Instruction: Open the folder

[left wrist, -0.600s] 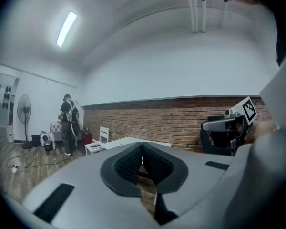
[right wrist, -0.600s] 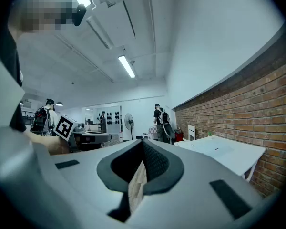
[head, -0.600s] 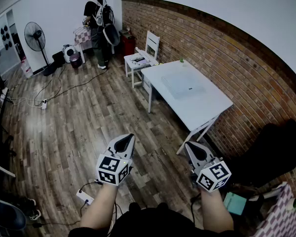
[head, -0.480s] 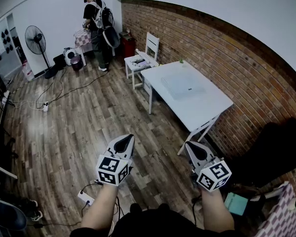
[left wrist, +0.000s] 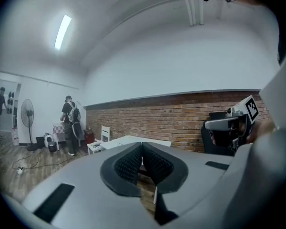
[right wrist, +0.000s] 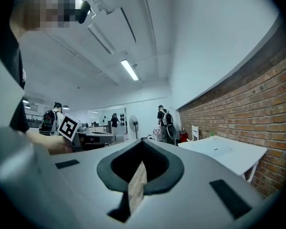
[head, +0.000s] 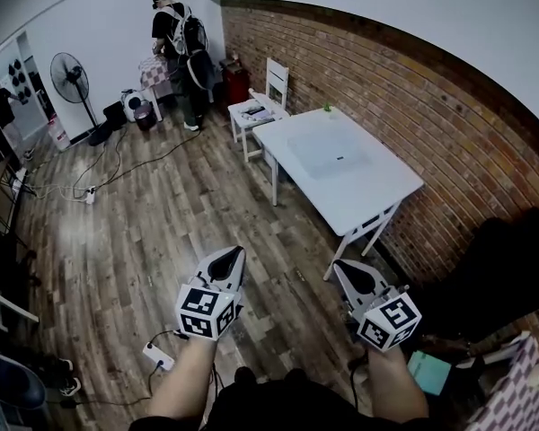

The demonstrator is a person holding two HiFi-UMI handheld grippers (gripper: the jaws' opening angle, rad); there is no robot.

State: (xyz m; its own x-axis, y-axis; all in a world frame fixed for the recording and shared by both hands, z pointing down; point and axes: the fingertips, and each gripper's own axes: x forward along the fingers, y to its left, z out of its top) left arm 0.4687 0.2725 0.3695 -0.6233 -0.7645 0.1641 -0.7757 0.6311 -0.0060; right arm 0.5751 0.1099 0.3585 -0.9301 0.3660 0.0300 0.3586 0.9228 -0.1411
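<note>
Head view: my 2 tongs, the left gripper point(head: 236, 255) and the right gripper point(head: 339, 266), hang over the wooden floor point(head: 144, 241) with their jaws pressed together, holding nothing. The translucent folder point(head: 332, 156) lies flat on the white table point(head: 377, 200), well ahead of both. Its long side seems to follow the table's length.

Left gripper view: the jaws meet, empty, and the table point(left wrist: 133, 140) stands beyond them.

Right gripper view: the jaws are closed and empty, with the table point(right wrist: 231, 151) ahead to the right.

- A sparse workroom or lab is showing: a brick wall point(head: 404, 97) is running past a white worktop point(head: 341, 164) at 1 o'clock.
- Cables point(head: 135, 160) are trailing over the plank floor point(head: 162, 232) at 10 o'clock.
</note>
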